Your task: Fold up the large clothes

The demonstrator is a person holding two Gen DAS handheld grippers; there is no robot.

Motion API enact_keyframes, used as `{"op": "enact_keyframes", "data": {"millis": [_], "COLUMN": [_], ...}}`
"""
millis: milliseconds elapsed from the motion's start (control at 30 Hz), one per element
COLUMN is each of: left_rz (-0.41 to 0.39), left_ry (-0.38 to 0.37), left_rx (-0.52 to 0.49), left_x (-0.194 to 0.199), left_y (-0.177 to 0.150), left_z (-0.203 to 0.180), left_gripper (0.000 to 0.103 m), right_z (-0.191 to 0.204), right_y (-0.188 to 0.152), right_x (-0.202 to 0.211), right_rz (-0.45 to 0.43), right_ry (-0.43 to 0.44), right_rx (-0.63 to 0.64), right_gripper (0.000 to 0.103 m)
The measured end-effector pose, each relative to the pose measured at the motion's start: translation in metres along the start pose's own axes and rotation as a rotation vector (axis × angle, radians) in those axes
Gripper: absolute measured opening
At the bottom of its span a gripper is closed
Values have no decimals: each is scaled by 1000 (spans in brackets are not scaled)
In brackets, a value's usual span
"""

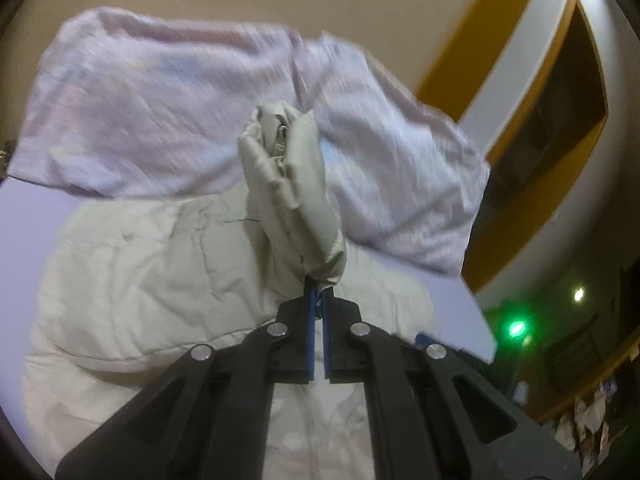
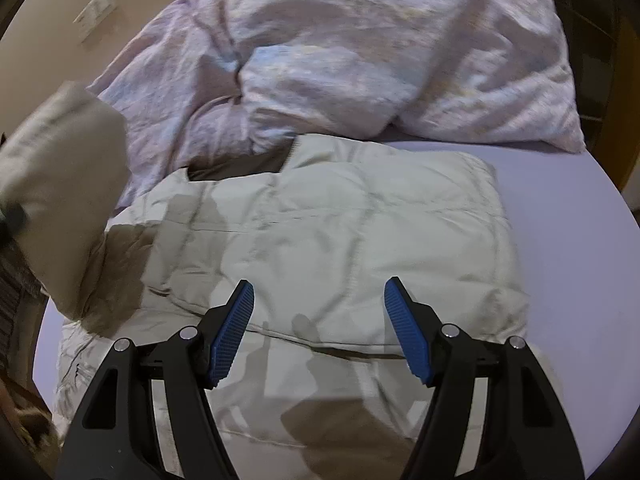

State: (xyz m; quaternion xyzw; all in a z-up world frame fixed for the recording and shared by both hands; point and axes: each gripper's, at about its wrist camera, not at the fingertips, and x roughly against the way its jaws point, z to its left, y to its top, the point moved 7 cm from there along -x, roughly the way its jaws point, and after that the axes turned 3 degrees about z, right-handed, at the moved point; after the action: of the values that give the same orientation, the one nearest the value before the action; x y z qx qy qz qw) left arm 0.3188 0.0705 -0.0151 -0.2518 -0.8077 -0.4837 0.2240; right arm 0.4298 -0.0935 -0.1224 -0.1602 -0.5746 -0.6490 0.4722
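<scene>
A cream padded jacket (image 2: 320, 232) lies spread on the lilac bed sheet (image 2: 568, 248). My left gripper (image 1: 319, 292) is shut on the jacket's sleeve (image 1: 288, 196) and holds it lifted above the jacket body (image 1: 140, 264). The raised sleeve also shows at the left edge of the right wrist view (image 2: 68, 184). My right gripper (image 2: 320, 300) is open and empty, hovering over the jacket's near half, with its blue pads (image 2: 232, 340) wide apart.
A crumpled pale pink duvet (image 2: 380, 52) lies across the bed behind the jacket, also in the left wrist view (image 1: 160, 96). A beige wall with a switch plate (image 2: 94, 10) stands at the back left. An orange and white wall panel (image 1: 520, 92) is to the right.
</scene>
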Motion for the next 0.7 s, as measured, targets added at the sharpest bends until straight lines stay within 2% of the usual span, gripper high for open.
{"op": "enact_keyframes", "data": {"millis": [167, 267, 300, 333, 367, 400, 433, 500, 533, 667, 700], "left_rz": [170, 229, 233, 236, 229, 209, 167, 123, 105, 77, 78], "left_ry": [66, 90, 88, 71, 57, 69, 97, 145, 193, 360, 386], "left_rx": [-46, -71, -70, -67, -60, -59, -74, -114, -126, -154, -155], "left_x": [-68, -80, -76, -72, -64, -57, -45, -31, -22, -9, -8], "left_y": [-44, -63, -65, -66, -66, -64, -60, -54, -52, -46, -46], "left_z": [-7, -5, -2, 0, 2, 5, 8, 14, 24, 55, 61], "left_gripper": [4, 6, 11, 24, 49, 61, 68, 68, 68, 68, 68], "right_z": [-12, -6, -2, 2, 6, 11, 16, 30, 40, 72, 81], "right_y": [-6, -5, -5, -4, -4, -3, -2, -1, 0, 0, -1], "right_x": [0, 2, 4, 5, 7, 9, 10, 15, 17, 9, 4], "right_rz": [1, -7, -12, -18, -24, -31, -40, -62, -74, -60, -53], "right_ry": [-5, 5, 12, 20, 26, 32, 40, 66, 82, 117, 122], "right_rx": [-34, -20, -12, -3, 3, 11, 18, 42, 58, 135, 152], "right_gripper": [69, 69, 69, 69, 69, 69, 66, 59, 54, 33, 31]}}
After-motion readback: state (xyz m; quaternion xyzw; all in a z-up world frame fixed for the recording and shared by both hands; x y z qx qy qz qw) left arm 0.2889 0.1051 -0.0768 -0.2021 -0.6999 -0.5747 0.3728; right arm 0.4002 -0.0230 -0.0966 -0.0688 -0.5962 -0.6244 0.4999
